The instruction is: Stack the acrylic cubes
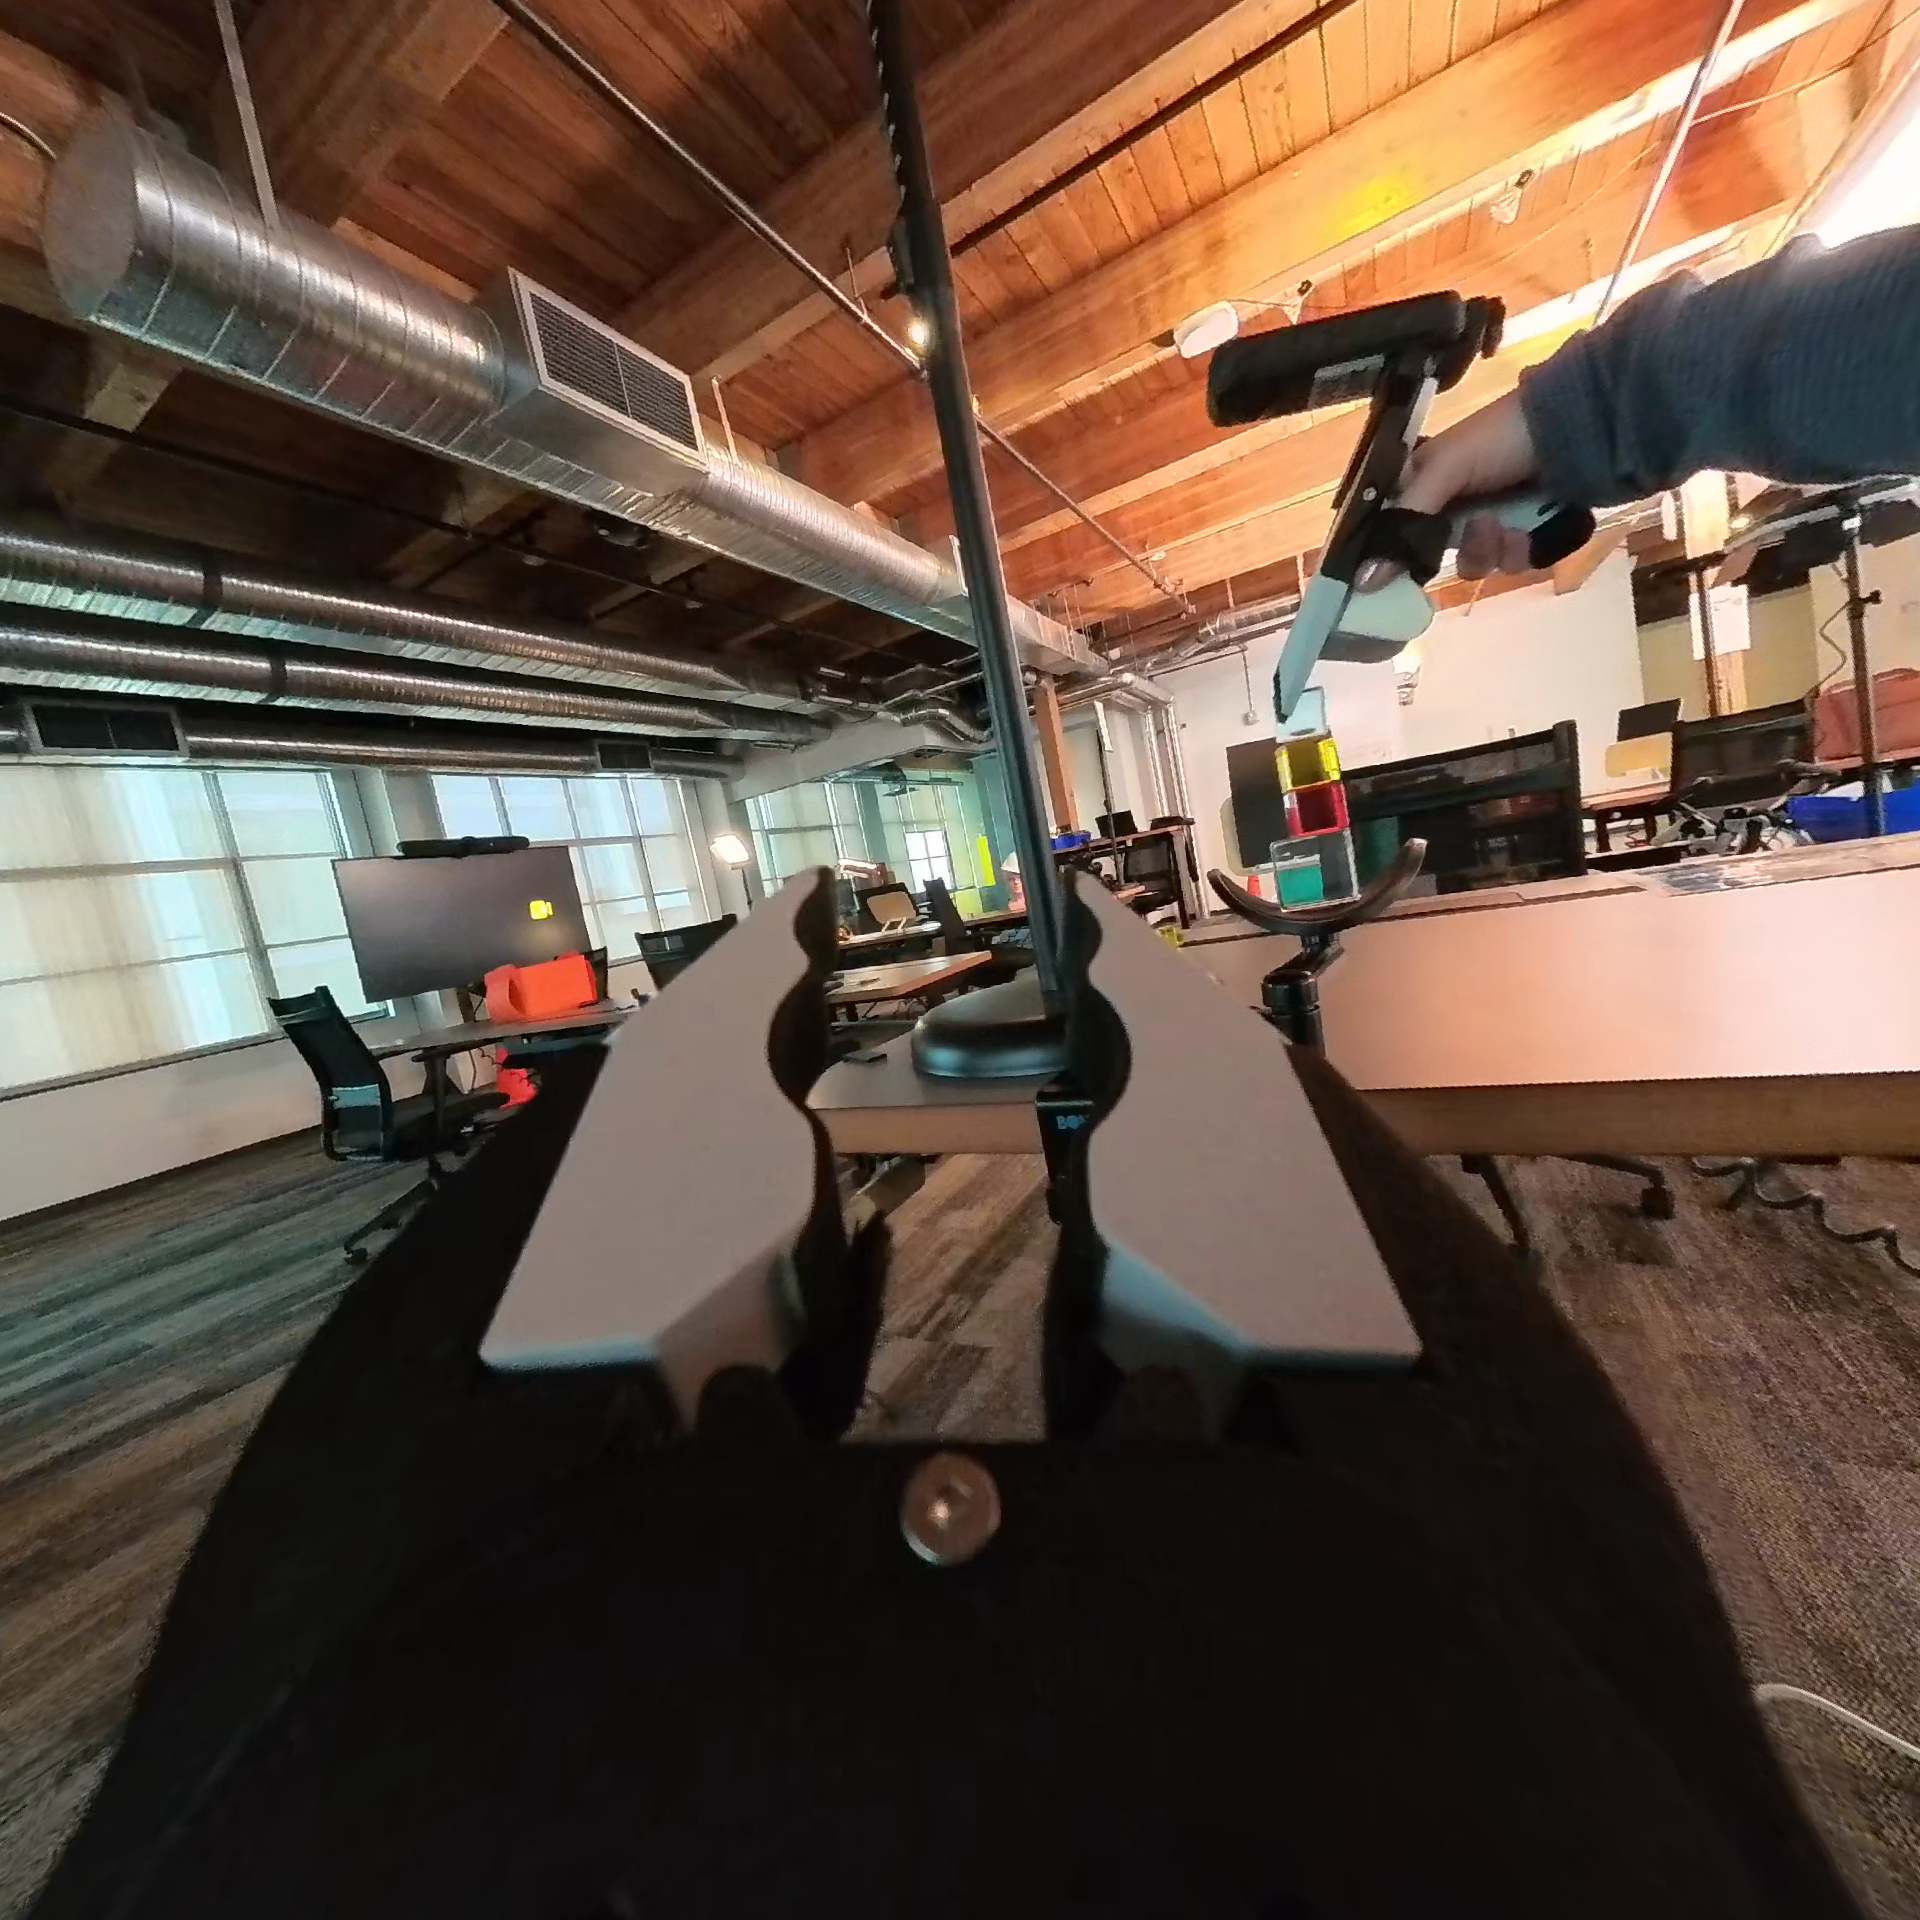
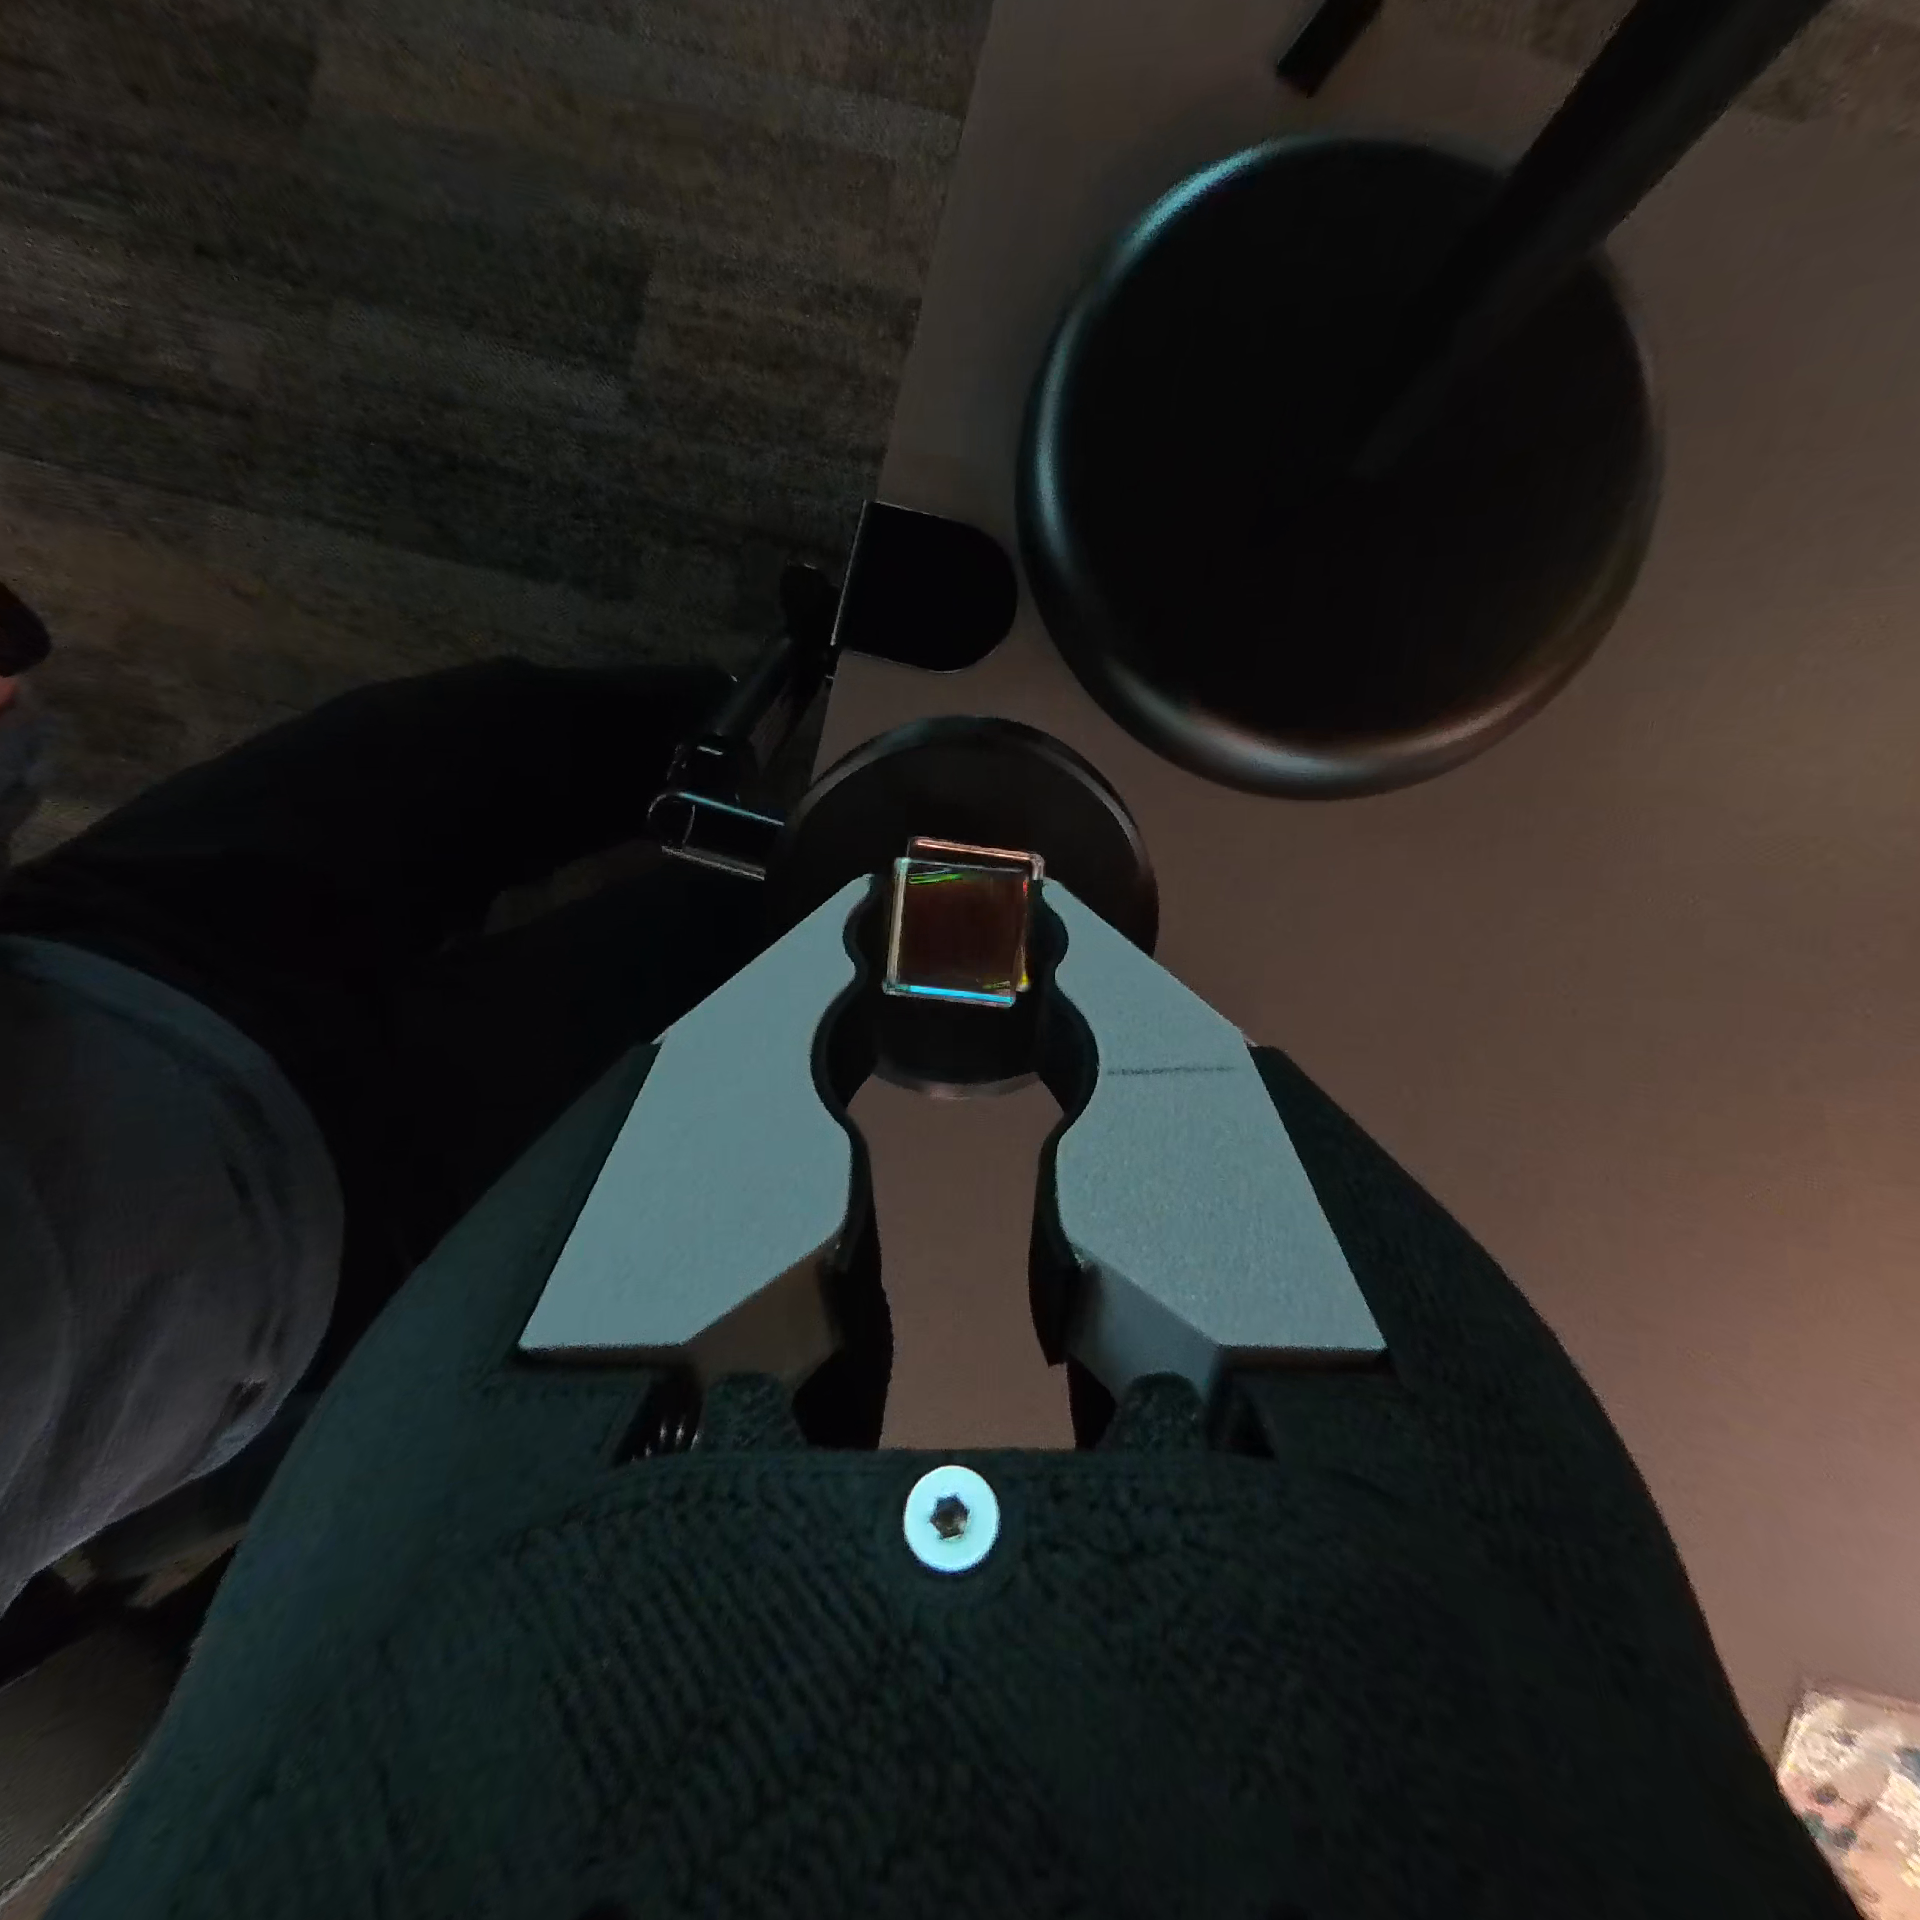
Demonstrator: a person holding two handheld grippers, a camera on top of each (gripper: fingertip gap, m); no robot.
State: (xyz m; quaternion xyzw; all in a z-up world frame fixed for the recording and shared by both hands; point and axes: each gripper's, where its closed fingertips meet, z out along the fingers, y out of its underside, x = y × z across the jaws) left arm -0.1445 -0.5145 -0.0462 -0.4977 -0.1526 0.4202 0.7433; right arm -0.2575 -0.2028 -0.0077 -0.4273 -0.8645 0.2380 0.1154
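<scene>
The clear cube (image 2: 961,930) sits at the tips of your right gripper (image 2: 961,902), whose jaws are clamped on its left and right faces. It is at the top of a column, directly over a yellow cube (image 1: 1307,766). Below that are a red cube (image 1: 1317,810) and a clear cube with a green base (image 1: 1314,878). The column stands in a black curved cradle (image 1: 1247,909) at the worktop's (image 1: 1610,987) near left edge.

The cube looks slightly rotated against the one beneath, so keep your wrist level and the pressure even; any sideways push would likely pass down the whole column.

Your left gripper (image 1: 951,914) hangs low off the worktop's near edge with its jaws apart and nothing between them. The black pole (image 1: 966,468) and its round base (image 1: 987,1039) stand farther off behind them.

From above, the held cube covers the other three. From the side, your gripper's finger covers part of the clear cube, and you cannot tell whether it rests on the yellow one or hangs just over it. The cradle's foot is out of sight.
</scene>
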